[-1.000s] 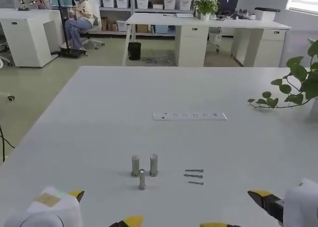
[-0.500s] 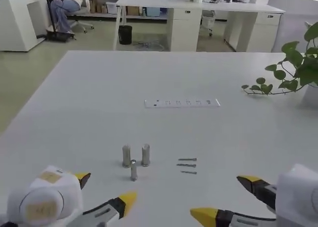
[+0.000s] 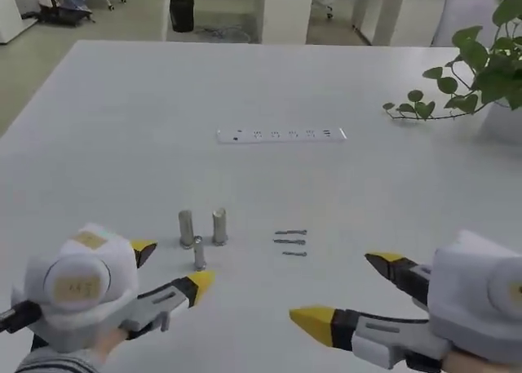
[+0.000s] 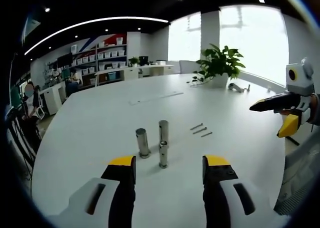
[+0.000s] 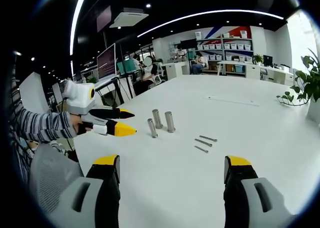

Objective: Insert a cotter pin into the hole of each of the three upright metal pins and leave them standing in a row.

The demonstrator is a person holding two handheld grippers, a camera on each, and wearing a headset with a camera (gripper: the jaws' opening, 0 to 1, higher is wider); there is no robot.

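The job had not really started: no cotter pin was in any hole yet. The three metal pins (image 3: 219,226) stood on the white bench (image 3: 122,128), closer to its near edge than its far edge and about midway between its left and right edges. Two stood side by side, and the small metal pin (image 3: 199,253) stood just in front of them, so they made a little bunch, not a row. The three cotter pins (image 3: 291,242) lay flat just to the right, one behind the other, not touching the metal pins. The left tongs (image 3: 174,263) hovered close to the small metal pin, on its near side, with the jaws wide apart and nothing in them. The right tongs (image 3: 342,288) hovered to the right of the cotter pins and nearer the near edge, jaws apart too, and empty. The next move was probably for the right tongs to go down and pinch one cotter pin. That looked tricky — the cotter pins were thin and flat on the bench, so the tips would need to close low and gently.
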